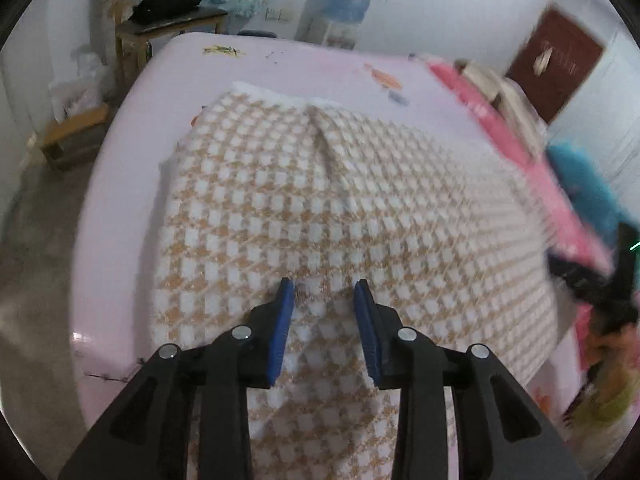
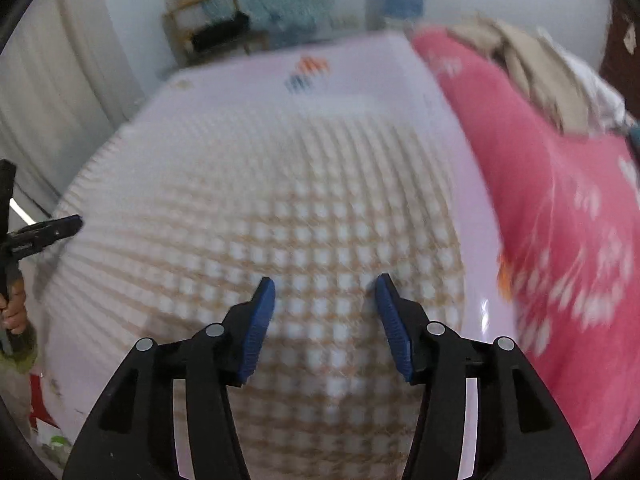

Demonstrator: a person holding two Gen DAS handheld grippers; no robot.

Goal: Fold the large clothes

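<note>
A large garment (image 1: 320, 184) in a tan and white check lies spread flat on the pale pink bed (image 1: 280, 64), with a crease running down its far middle. My left gripper (image 1: 324, 282) hovers over the garment's near part with its blue pads apart, the cloth showing in the gap and neither pad pressing on it. In the right wrist view the same garment (image 2: 280, 208) looks blurred. My right gripper (image 2: 325, 279) stands open and wide above its near right part, close to the bed's right edge. The left gripper's tip (image 2: 76, 224) shows at the far left there, with a person's hand (image 2: 16, 312) below it.
A pink quilt (image 2: 560, 220) with white prints lies bunched along the bed's right side, with beige clothes (image 2: 532, 64) on top of it. A blue item (image 1: 584, 184) lies beside the quilt. A wooden table with a black bag (image 1: 168, 12) and a low stool (image 1: 72, 132) stand left of the bed.
</note>
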